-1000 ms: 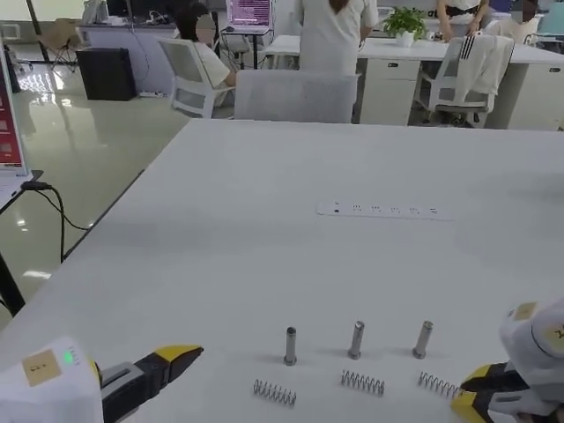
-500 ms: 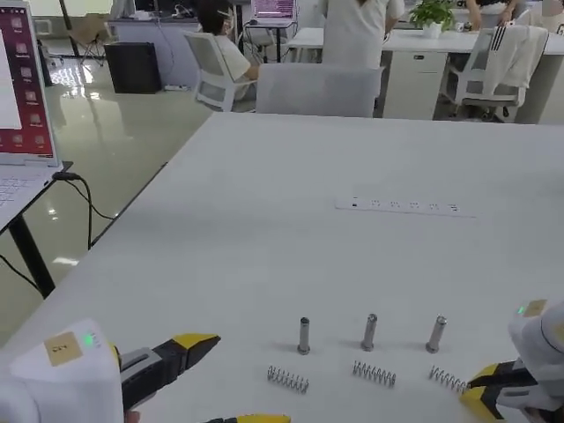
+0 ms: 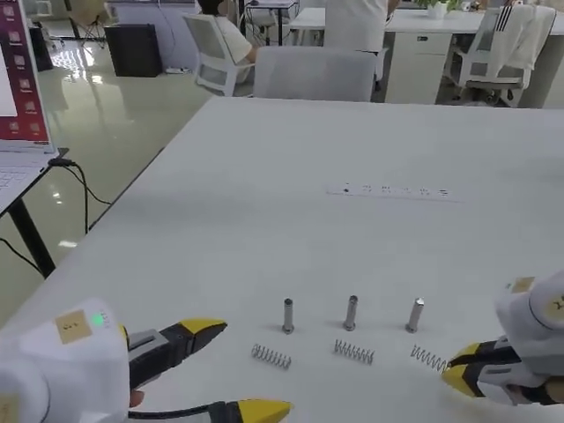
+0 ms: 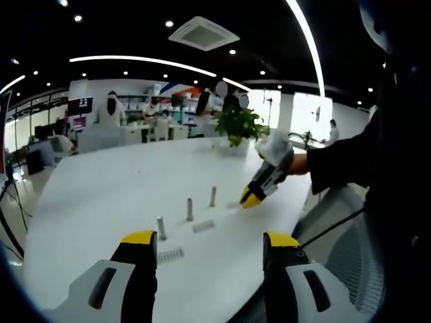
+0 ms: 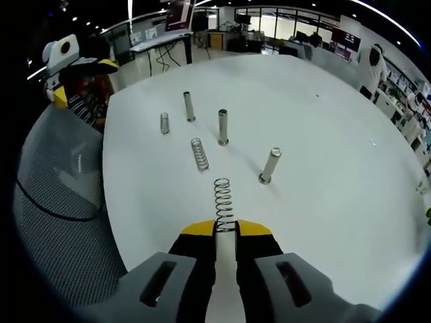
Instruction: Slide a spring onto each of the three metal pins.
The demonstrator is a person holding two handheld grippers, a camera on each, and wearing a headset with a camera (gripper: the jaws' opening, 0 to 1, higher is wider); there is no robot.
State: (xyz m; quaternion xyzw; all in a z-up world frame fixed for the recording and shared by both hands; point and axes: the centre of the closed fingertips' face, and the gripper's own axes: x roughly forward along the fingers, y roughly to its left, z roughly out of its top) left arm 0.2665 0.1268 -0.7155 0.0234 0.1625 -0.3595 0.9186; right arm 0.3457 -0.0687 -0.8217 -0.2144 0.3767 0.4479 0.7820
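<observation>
Spring (image 5: 223, 195) flat — along right gripper (image 5: 225, 227)

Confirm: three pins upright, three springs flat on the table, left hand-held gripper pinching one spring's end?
No, wrong side: the right hand-held gripper pinches the spring by its end, per the right gripper view. The left hand-held gripper is open, holding nothing. Rest holds.

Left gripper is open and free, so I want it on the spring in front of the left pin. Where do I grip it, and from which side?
Pinch the spring across its coils at the end nearest the left gripper, coming in low from that side. It lies flat on the table, so this should leave its other end open for the left pin.
</observation>
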